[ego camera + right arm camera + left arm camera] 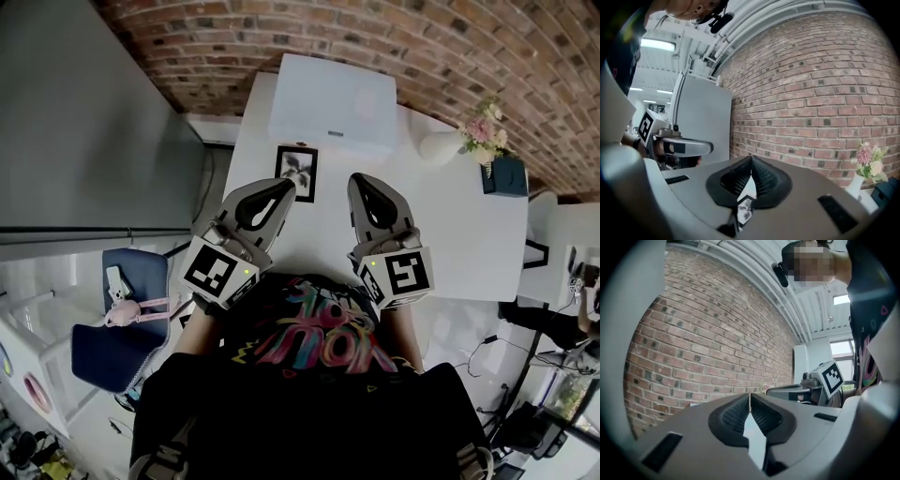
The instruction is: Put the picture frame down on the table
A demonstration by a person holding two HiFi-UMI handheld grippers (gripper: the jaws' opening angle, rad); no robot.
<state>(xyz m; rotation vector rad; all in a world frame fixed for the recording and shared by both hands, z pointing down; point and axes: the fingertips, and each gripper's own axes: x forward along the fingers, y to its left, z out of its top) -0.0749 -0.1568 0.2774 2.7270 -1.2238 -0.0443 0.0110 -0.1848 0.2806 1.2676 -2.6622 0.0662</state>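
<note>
The black picture frame [297, 172], holding a black-and-white flower print, lies flat on the white table [469, 234], just beyond my two grippers. My left gripper [284, 190] hovers to the frame's near left, jaws shut with nothing between them. My right gripper [360, 184] hovers to the frame's near right, also shut and empty. In the left gripper view the pads [761, 416] meet at the tips against the brick wall. In the right gripper view a corner of the frame [744, 212] shows through the gap below the closed pads [764, 180].
A white box [333, 108] stands at the table's far edge behind the frame. A white vase of flowers [483, 131] and a dark blue box [506, 175] sit at the far right. A grey cabinet [84, 122] and a blue chair [112, 319] stand left of the table.
</note>
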